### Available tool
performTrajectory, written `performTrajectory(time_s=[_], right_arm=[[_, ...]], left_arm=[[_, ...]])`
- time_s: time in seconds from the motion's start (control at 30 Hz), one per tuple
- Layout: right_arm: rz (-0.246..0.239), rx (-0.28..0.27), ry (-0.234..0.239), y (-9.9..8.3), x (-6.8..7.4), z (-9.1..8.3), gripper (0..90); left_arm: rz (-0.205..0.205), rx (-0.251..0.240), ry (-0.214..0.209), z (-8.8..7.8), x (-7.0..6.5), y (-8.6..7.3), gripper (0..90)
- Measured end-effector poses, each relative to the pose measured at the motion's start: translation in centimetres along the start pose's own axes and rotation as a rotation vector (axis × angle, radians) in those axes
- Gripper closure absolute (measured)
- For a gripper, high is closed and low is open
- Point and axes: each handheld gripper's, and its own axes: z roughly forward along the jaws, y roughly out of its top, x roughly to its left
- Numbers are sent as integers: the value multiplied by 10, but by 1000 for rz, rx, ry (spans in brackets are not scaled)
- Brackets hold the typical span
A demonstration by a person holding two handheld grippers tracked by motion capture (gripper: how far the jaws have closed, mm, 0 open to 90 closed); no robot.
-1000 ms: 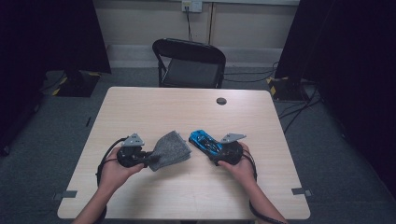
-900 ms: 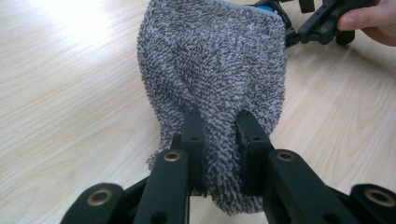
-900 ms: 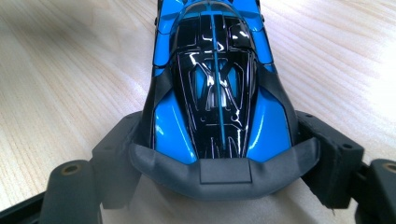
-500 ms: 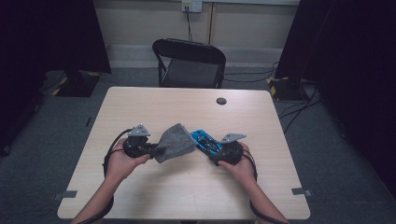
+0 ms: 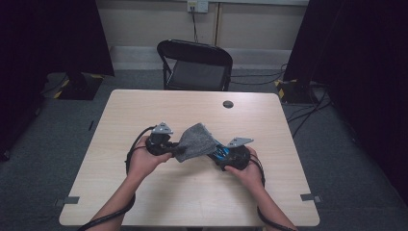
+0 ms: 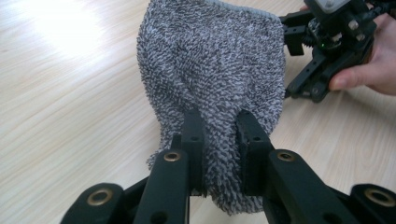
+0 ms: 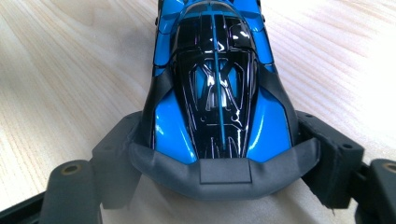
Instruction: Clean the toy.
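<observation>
A grey fluffy cloth (image 5: 196,141) hangs from my left gripper (image 5: 176,148), which is shut on its lower edge; in the left gripper view both black jaws pinch the cloth (image 6: 210,70) at my left gripper (image 6: 219,120). My right gripper (image 5: 217,155) is shut on a glossy blue and black toy car (image 5: 220,153), gripping its tail end from both sides. In the right gripper view the car (image 7: 217,93) points away from my right gripper (image 7: 222,142) over the wooden table (image 5: 144,110). The cloth drapes over the car's front. The right gripper (image 6: 327,42) and its hand show behind the cloth.
A small black round disc (image 5: 228,104) lies near the table's far edge. A black folding chair (image 5: 195,65) stands just beyond the table. Black cables trail from both grippers along the forearms to the near edge.
My left gripper has moved right and a little up with the cloth, which now lies over the car's front. The right gripper and car have stayed put.
</observation>
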Motion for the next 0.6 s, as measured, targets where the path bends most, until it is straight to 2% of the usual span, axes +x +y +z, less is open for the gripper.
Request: performTrajectory(time_s=[0.17,0.33,0.47,0.6], right_arm=[[0,0,0,0,0,0,237],[-1,0,1,0,0,0,237],[-1,0,1,0,0,0,237],[-1,0,1,0,0,0,237]], left_arm=[[18,24,-3,24,-8,10,764],[35,42,-39,48,-17,18,764],[70,81,-61,66,-25,18,763],[90,109,-68,74,-29,18,762]])
